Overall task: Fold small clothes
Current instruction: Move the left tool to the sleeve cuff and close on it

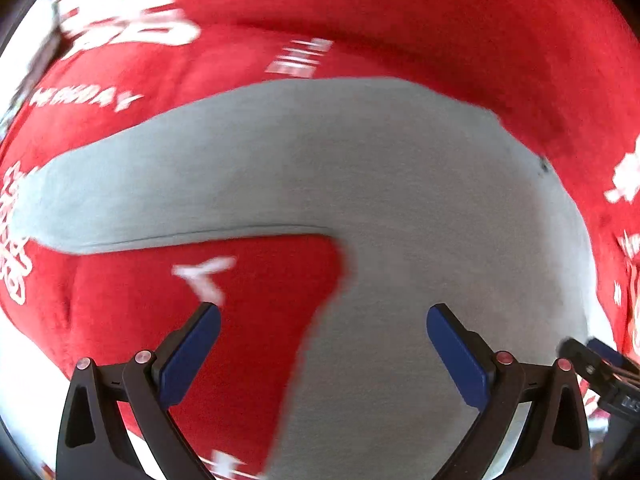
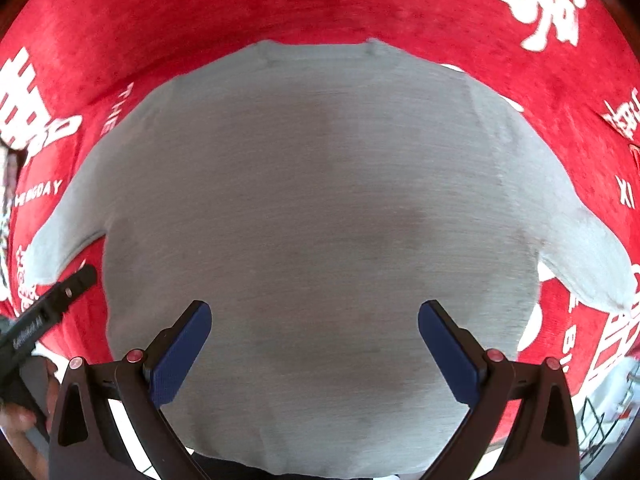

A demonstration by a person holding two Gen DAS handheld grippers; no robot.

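A small grey T-shirt (image 2: 312, 208) lies flat on a red cloth, both short sleeves spread out. In the right wrist view my right gripper (image 2: 314, 320) hovers open over the shirt's lower body, nothing between its blue pads. In the left wrist view the same grey T-shirt (image 1: 360, 168) shows its left sleeve and side edge. My left gripper (image 1: 323, 324) is open above that side edge, one finger over red cloth, the other over grey fabric. The left gripper (image 2: 60, 300) also shows at the left edge of the right wrist view, and the right gripper (image 1: 600, 364) at the right edge of the left wrist view.
The red cloth (image 2: 280, 4) with white printed characters covers the whole surface around the shirt. A hand (image 2: 20, 428) holds the left tool at the lower left of the right wrist view. A wire rack (image 2: 604, 412) sits past the cloth's lower right edge.
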